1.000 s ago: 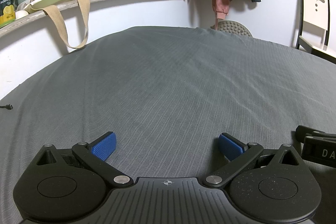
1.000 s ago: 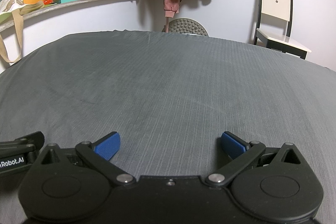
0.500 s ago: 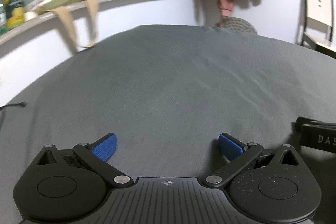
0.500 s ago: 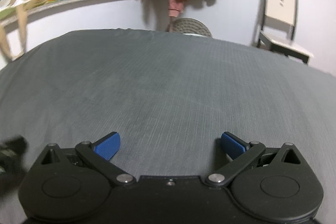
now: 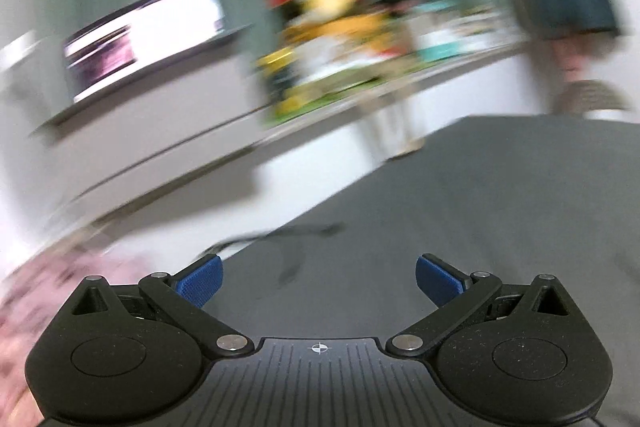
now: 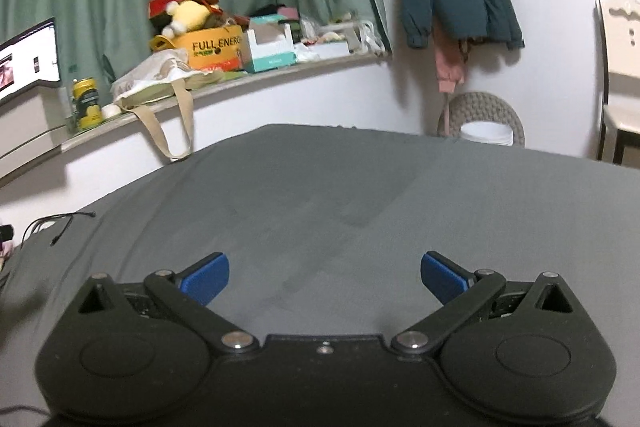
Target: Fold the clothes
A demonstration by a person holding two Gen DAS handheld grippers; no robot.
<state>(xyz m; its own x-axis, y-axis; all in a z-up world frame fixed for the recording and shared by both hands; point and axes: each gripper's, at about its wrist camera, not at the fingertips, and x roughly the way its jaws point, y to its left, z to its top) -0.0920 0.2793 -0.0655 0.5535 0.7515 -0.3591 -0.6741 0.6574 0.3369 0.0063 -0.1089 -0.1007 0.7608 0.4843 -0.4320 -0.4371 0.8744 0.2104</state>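
Two hand-held grippers, left (image 5: 318, 277) and right (image 6: 324, 277), both spread wide above one grey sheet (image 6: 360, 195).

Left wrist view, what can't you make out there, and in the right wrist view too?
- Left wrist view: motion blur smears the shelf clutter and the monitor; no labels are readable.
- Left wrist view: a pink patterned fabric at the lower left is blurred and cut off by the edge and the left tool; what it is cannot be told.
- Right wrist view: the box lettering is partly hidden by the neighbouring carton, and the chair is cut by the right edge.
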